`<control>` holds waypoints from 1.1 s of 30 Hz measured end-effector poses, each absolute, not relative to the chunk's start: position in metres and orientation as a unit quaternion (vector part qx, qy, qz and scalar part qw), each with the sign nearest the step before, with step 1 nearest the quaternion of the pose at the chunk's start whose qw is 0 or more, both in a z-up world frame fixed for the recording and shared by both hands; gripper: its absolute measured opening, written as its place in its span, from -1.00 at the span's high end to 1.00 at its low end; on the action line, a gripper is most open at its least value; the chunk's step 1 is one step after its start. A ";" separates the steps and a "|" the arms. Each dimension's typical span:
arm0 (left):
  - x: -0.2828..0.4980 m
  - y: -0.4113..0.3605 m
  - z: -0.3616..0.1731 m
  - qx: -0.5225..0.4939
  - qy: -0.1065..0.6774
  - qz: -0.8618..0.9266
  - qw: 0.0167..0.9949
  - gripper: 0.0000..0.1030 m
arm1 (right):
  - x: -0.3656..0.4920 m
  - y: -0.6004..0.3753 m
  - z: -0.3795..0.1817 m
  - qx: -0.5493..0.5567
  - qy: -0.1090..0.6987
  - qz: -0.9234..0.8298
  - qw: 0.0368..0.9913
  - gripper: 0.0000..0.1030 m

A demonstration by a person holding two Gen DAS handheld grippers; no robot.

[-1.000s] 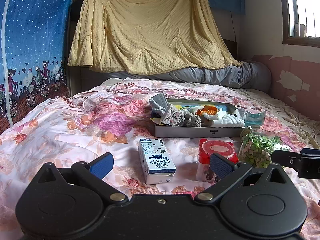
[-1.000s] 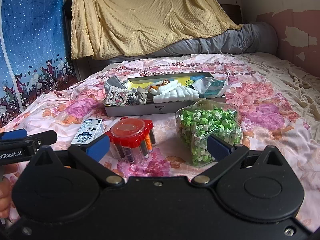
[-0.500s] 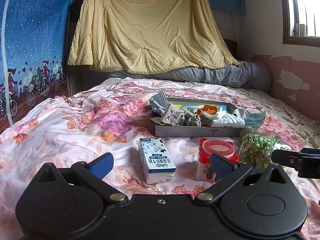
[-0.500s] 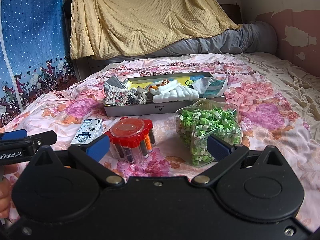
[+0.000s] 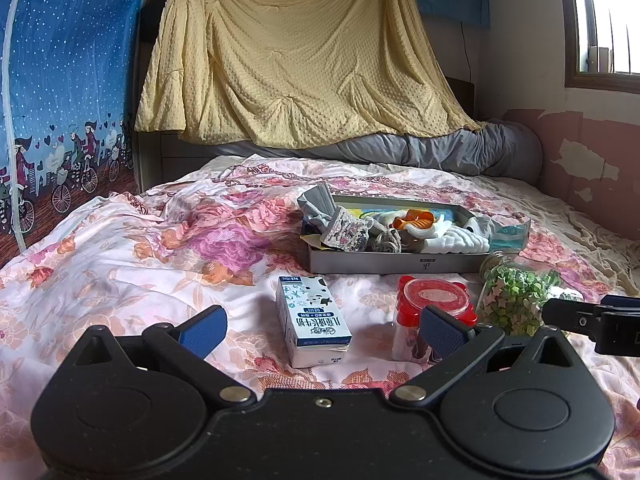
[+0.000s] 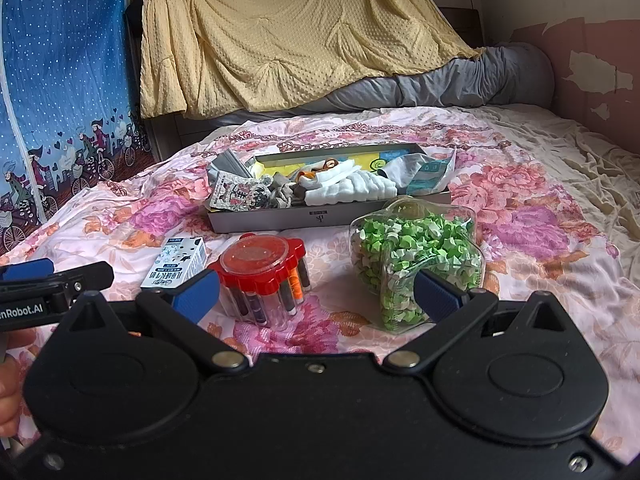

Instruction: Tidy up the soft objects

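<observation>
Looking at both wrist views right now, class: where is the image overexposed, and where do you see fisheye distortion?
Left wrist view: the window at top right is blown out to white, and the blue curtain bows near the left edge. Right wrist view: light is even, with no strong glare; the gray tray stays sharp.

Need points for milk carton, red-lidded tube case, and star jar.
milk carton point(image 5: 310, 312): left wrist view, top face.
red-lidded tube case point(image 6: 262, 258): right wrist view, lid centre.
star jar point(image 6: 416, 248): right wrist view, clear side wall.
</observation>
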State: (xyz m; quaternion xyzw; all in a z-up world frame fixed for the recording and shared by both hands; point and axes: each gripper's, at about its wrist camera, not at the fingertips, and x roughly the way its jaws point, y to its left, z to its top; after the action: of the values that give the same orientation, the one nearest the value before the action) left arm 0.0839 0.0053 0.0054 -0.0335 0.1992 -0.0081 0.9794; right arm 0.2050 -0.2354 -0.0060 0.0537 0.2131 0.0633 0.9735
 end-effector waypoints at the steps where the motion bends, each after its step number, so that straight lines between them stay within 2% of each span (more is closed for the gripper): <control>1: 0.084 0.005 0.006 -0.033 0.199 -0.008 0.979 -0.99 | 0.205 -0.235 -0.006 0.054 0.213 0.063 0.973 -0.99; 33: 0.085 0.005 0.004 -0.038 0.208 -0.015 0.977 -0.98 | 0.204 -0.236 -0.007 0.054 0.215 0.063 0.973 -0.99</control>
State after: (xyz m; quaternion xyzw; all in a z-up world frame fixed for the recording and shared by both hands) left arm 0.0852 0.0053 0.0041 -0.0378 0.2084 -0.0154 0.9772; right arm 0.2045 -0.2363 -0.0071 0.0539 0.2150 0.0628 0.9731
